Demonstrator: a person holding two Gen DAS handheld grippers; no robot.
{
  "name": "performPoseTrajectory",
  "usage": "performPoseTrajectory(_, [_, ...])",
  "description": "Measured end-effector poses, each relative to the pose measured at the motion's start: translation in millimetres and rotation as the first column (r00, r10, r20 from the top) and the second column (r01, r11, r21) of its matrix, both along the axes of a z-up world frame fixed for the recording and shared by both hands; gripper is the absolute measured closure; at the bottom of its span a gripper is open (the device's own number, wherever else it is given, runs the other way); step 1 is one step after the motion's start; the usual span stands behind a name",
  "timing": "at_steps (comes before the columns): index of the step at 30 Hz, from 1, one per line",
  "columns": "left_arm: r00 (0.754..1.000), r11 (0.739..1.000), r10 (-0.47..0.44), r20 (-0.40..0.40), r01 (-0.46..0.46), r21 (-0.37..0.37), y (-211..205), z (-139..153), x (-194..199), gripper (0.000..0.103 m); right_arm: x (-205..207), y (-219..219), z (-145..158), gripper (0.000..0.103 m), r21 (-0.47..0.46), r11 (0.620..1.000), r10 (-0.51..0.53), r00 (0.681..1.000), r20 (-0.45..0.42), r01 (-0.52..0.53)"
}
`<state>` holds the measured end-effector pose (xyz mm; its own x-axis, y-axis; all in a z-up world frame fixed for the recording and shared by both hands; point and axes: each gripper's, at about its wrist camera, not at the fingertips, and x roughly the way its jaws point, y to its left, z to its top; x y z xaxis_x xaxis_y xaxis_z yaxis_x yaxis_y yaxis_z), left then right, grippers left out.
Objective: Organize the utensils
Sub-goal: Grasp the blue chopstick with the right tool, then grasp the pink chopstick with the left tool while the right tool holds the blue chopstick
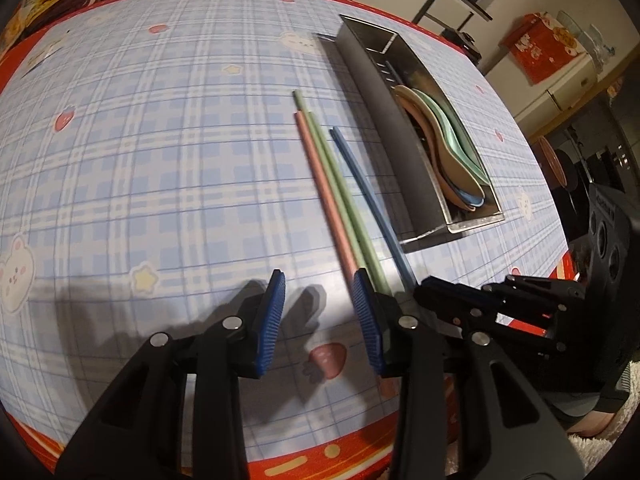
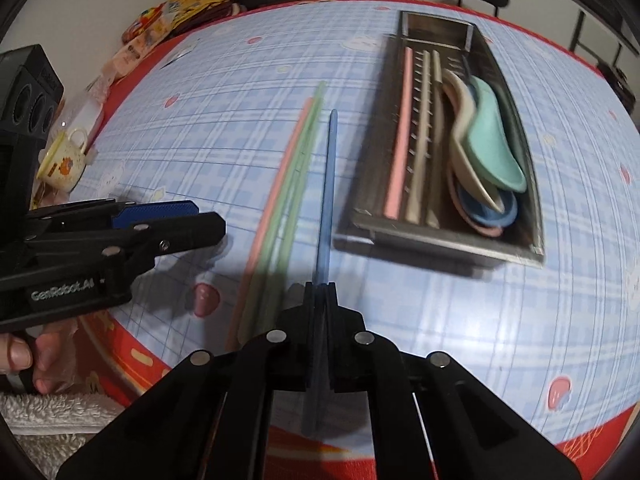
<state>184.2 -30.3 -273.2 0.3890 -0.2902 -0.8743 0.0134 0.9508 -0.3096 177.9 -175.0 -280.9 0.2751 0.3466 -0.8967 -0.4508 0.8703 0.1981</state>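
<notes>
I'm pinching the blue chopstick (image 2: 326,200) near its end with the right gripper (image 2: 320,292), jaws pressed tight; it's lying beside the metal tray (image 2: 440,248). Thin, stiff, light, probably slippery. Left gripper (image 1: 320,312) is hovering spread, empty.

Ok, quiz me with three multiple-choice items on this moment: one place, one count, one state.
1. Where are the spoons?
A. in the metal tray
B. on the cloth
C. in the cup

2. How many chopsticks lie loose on the tablecloth, ungripped?
A. one
B. three
C. six

3. The right gripper is:
A. open, empty
B. shut on the blue chopstick
C. shut on a spoon

Answers: 1 A, they are stacked inside it; 2 B, one pink and two green; 3 B, the stick runs between its closed fingers.
</notes>
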Motion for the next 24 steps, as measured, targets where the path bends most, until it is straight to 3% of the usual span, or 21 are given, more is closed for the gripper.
performPoseTrajectory(8, [1.0, 0.998, -0.024, -0.001, 0.024, 0.055, -16.3, -6.5, 13.0, 0.074, -2.7, -13.0, -1.3, 0.098, 0.033, 0.999, -0.025, 1.0, -0.009, 0.025])
performPoseTrajectory(24, [1.0, 0.992, -0.01, 0.012, 0.009, 0.128, -26.1, -11.8, 31.3, 0.076, -4.1, -13.2, -2.3, 0.095, 0.044, 0.999, -0.027, 0.999, -0.017, 0.028])
